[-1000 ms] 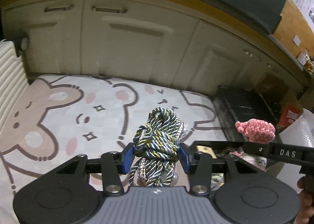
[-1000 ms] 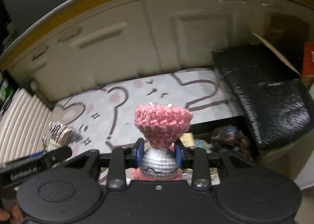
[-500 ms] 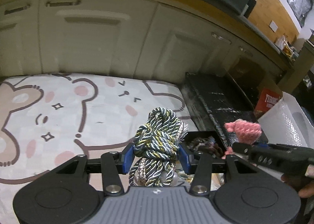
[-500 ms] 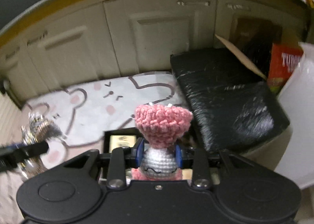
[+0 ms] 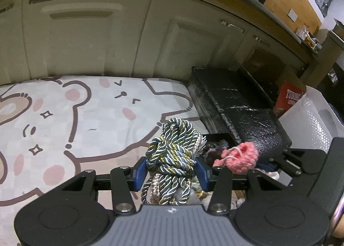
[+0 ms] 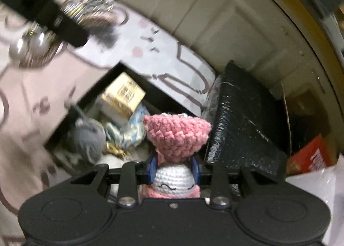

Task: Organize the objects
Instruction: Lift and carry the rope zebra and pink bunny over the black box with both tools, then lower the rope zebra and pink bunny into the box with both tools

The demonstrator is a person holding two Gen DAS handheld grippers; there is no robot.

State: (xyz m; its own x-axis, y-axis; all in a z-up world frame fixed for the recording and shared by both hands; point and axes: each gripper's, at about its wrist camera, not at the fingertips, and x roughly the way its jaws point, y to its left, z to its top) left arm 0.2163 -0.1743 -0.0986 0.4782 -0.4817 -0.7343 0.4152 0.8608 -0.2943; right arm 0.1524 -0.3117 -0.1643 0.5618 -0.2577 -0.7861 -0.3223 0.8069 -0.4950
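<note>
Your landmark is the black box (image 6: 64, 129), open-topped and sitting on the bear mat (image 5: 64, 116). The mat spreads away from the box toward the cream cabinets (image 5: 86, 30) behind it. On the box's far right side lies a black cushion (image 5: 240, 104), touching or just beside the box wall; a red carton (image 6: 316, 157) sits beyond the cushion, further from the box.

Inside the box you have a yellow packet (image 6: 122, 95) near the back corner, a grey yarn ball (image 6: 90, 140) toward the front left, and a blue-and-white wrapper (image 6: 131, 125) between them. The right wrist view is blurred, so the smaller items in there cannot be told apart.

Your left gripper (image 5: 171, 169) is clamped on the rope bundle (image 5: 174, 151), a knot of grey, white and gold cord, held over the mat at the box's left edge. Your right gripper (image 6: 174, 170) is clamped on the crochet doll (image 6: 176, 138), pink hat upward and white face toward the camera, held above the box's right half, just beside the rope.
</note>
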